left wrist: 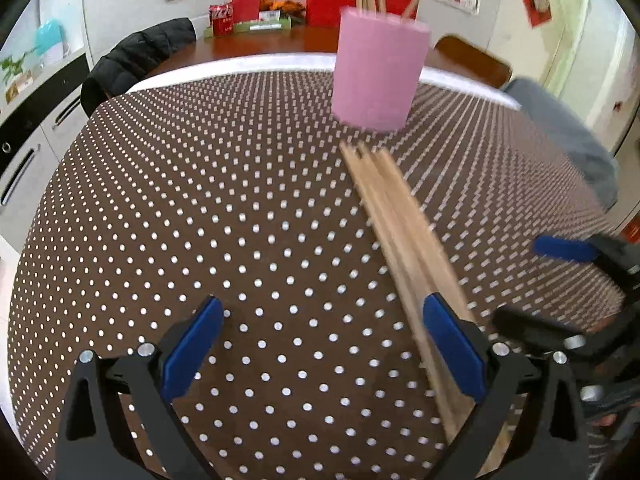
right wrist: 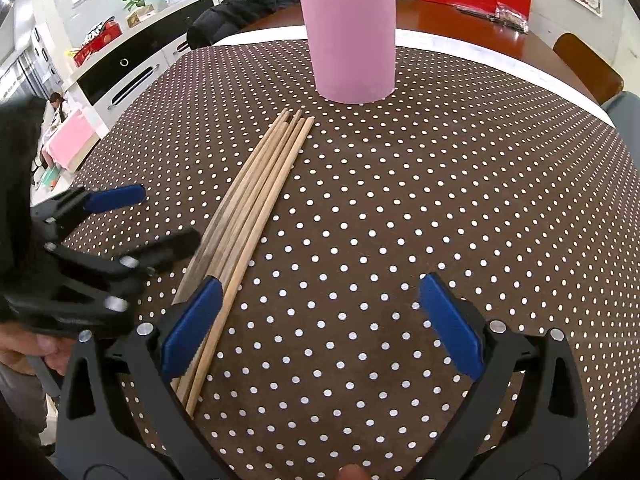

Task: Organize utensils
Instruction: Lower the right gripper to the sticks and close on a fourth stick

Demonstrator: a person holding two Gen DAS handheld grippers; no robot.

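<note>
**Chopsticks partly sorted, loose bundle left on bench**

Progress: the tall pink cylindrical holder (right wrist: 349, 40) stands upright on the brown polka-dot-clothed bench (right wrist: 440, 200) with several wooden chopsticks already upright inside. A loose bundle of pale wooden chopsticks (right wrist: 256, 196) lies flat just in front of it, tips toward the holder, not touching. Left gripper (left wrist: 324, 344) fingers spread wide, empty. Right gripper (right wrist: 320, 320) fingers likewise apart, empty; its left finger overlaps the bundle's near end. Judged roughly half done; bundle not yet grasped.
</note>
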